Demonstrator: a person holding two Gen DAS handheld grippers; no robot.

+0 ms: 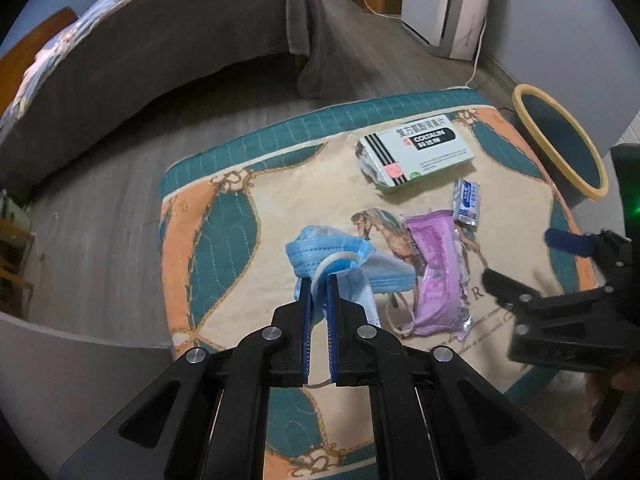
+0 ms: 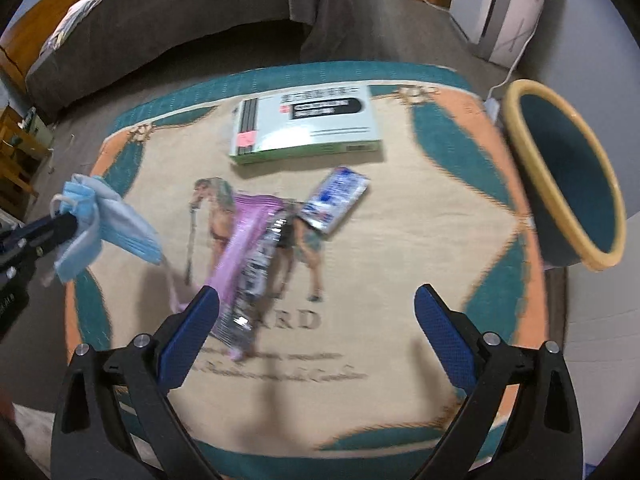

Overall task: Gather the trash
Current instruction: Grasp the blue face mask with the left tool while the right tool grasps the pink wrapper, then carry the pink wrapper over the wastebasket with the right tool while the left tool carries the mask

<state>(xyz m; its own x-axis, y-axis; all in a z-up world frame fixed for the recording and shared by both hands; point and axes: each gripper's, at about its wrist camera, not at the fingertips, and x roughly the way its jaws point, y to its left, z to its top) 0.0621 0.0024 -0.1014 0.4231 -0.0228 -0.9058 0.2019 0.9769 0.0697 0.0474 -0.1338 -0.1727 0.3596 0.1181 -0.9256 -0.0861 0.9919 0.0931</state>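
Observation:
My left gripper (image 1: pixel 319 280) is shut on a crumpled blue face mask (image 1: pixel 332 258) and holds it above the mat; it also shows in the right wrist view (image 2: pixel 100 216). My right gripper (image 2: pixel 316 308) is open and empty above the mat, near a purple wrapper (image 2: pixel 248 256). That wrapper (image 1: pixel 438 272), a small blue-white packet (image 1: pixel 468 200) (image 2: pixel 334 200) and a white medicine box (image 1: pixel 416 152) (image 2: pixel 308 124) lie on the mat. A teal bin with a yellow rim (image 1: pixel 560 140) (image 2: pixel 568 176) stands at the mat's right edge.
The patterned mat (image 1: pixel 224 216) (image 2: pixel 400 260) lies on a grey wood floor. A grey-covered bed (image 1: pixel 168 40) runs along the back left. A white appliance (image 1: pixel 452 4) and its cord stand at the back right. Wooden furniture (image 2: pixel 16 148) stands at the left.

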